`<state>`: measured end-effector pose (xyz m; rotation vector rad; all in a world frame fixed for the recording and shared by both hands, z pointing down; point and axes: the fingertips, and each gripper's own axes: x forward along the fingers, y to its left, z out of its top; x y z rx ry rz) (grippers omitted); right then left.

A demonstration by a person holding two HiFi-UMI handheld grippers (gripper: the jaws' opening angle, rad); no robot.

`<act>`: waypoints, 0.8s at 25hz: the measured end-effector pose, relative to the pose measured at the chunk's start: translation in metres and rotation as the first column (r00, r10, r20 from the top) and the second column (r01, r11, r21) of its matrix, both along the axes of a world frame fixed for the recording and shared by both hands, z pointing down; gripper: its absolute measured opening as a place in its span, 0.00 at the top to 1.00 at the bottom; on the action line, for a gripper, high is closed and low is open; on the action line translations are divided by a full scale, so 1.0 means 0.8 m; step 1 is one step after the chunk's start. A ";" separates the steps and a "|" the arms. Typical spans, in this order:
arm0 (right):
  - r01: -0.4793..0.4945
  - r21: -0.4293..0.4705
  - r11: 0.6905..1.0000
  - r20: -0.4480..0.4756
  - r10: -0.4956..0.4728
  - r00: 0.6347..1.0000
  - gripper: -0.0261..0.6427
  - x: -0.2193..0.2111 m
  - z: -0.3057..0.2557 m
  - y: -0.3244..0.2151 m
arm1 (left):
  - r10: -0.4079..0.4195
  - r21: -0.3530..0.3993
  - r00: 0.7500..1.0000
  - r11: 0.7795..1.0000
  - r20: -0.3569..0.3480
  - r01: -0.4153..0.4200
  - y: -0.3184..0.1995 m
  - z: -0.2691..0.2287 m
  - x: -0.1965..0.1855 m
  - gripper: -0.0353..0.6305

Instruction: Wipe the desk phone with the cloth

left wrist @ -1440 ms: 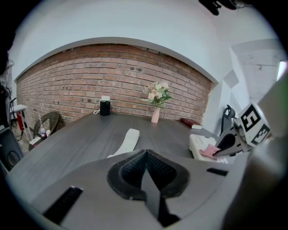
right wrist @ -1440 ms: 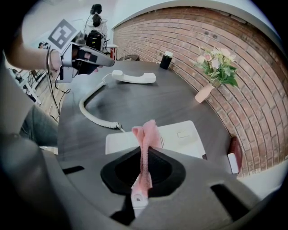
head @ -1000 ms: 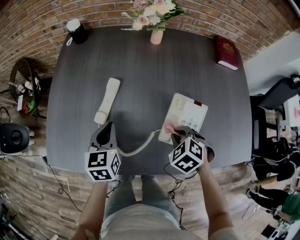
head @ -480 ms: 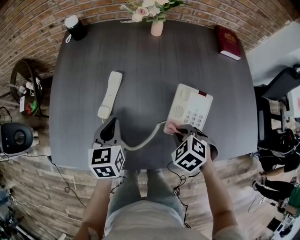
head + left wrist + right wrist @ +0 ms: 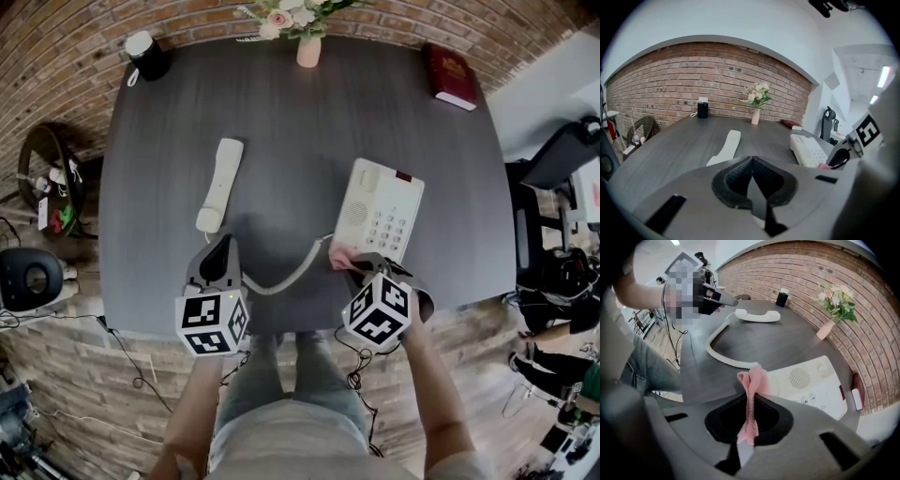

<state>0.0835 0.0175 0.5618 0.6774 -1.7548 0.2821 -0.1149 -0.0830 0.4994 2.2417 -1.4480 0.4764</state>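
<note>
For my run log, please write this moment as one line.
left gripper: shut, empty | right gripper: shut on pink cloth, at near corner of phone | handset: off phone, lying on desk

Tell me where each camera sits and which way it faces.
Head view: on the head, facing steeply down at table and phone base; left claw, right claw, forearms, legs show.
Left gripper view: on left claw, facing the brick wall; right claw shows.
Right gripper view: on right claw, facing across cloth and phone base; leg, left claw show.
Both gripper views share handset and vase.
</note>
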 end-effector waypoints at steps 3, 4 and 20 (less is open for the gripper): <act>-0.005 -0.005 1.000 0.003 0.005 1.000 0.93 -0.003 0.001 0.007 | 0.008 0.000 1.000 1.000 0.000 -0.008 0.003 0.000 0.000 0.94; -0.005 -0.007 1.000 0.005 0.005 1.000 0.93 -0.004 0.001 0.009 | 0.010 0.000 1.000 1.000 0.000 -0.010 0.003 0.000 0.000 0.94; 0.016 -0.013 1.000 0.040 -0.016 0.999 0.93 -0.001 -0.022 0.027 | 0.033 0.023 0.999 0.999 -0.019 -0.033 -0.016 -0.015 0.024 0.94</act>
